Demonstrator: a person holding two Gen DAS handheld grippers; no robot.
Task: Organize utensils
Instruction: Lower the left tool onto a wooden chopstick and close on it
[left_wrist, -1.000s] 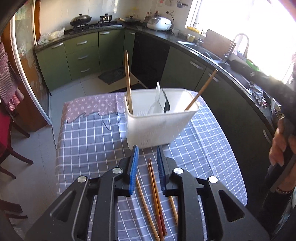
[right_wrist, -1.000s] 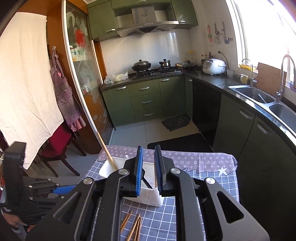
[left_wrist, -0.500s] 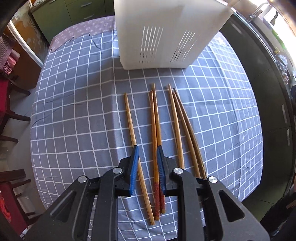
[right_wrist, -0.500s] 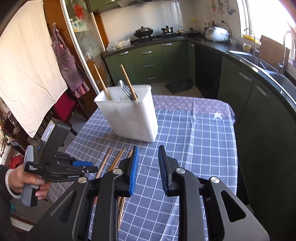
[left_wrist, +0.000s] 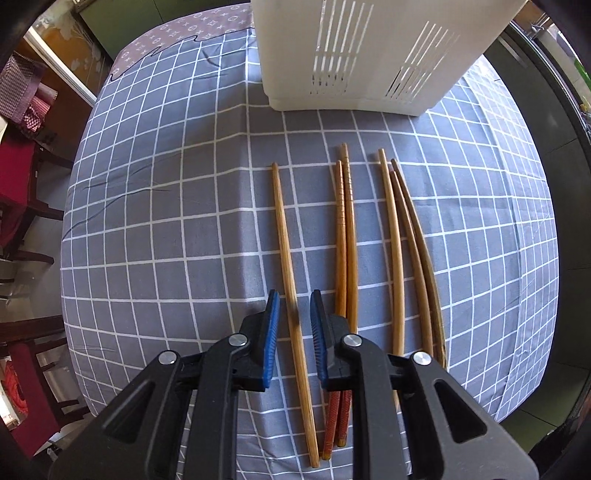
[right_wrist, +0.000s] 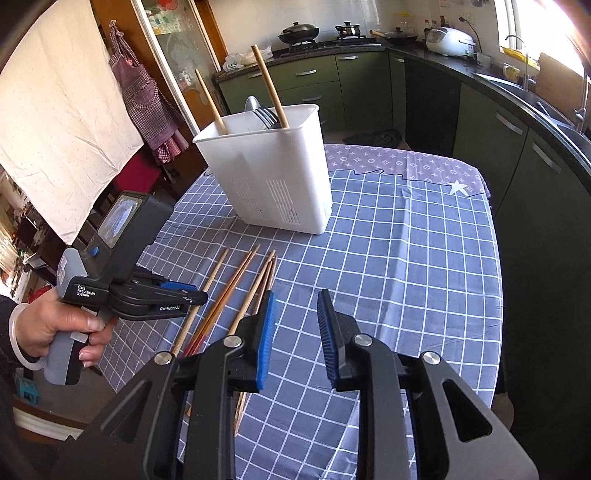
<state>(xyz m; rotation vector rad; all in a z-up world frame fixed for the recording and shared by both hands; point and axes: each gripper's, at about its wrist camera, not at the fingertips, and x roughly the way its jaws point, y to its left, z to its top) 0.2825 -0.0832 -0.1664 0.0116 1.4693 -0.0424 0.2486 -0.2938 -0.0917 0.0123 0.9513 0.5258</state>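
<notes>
Several wooden chopsticks lie side by side on the checked tablecloth (left_wrist: 166, 221). The leftmost chopstick (left_wrist: 284, 236) runs between the fingers of my left gripper (left_wrist: 294, 299), which is open and straddles it just above the cloth. A pair with red ends (left_wrist: 345, 236) lies to its right, then three more (left_wrist: 402, 240). A white slotted utensil basket (left_wrist: 354, 55) stands beyond them. In the right wrist view the basket (right_wrist: 273, 173) holds two chopsticks, a spoon and a fork. My right gripper (right_wrist: 295, 299) is open and empty over the cloth, right of the chopsticks (right_wrist: 236, 284) and the left gripper (right_wrist: 177, 295).
The table's near edge is close below the chopsticks' ends. Red chairs (left_wrist: 14, 177) stand left of the table. Green kitchen cabinets (right_wrist: 317, 85) and a dark counter with a sink (right_wrist: 517, 92) run behind and to the right.
My left gripper has tipped down from the basket, shifted left and lowered until its fingers straddle the leftmost chopstick. My right gripper has opened wider and pulled back, looking down on the table.
</notes>
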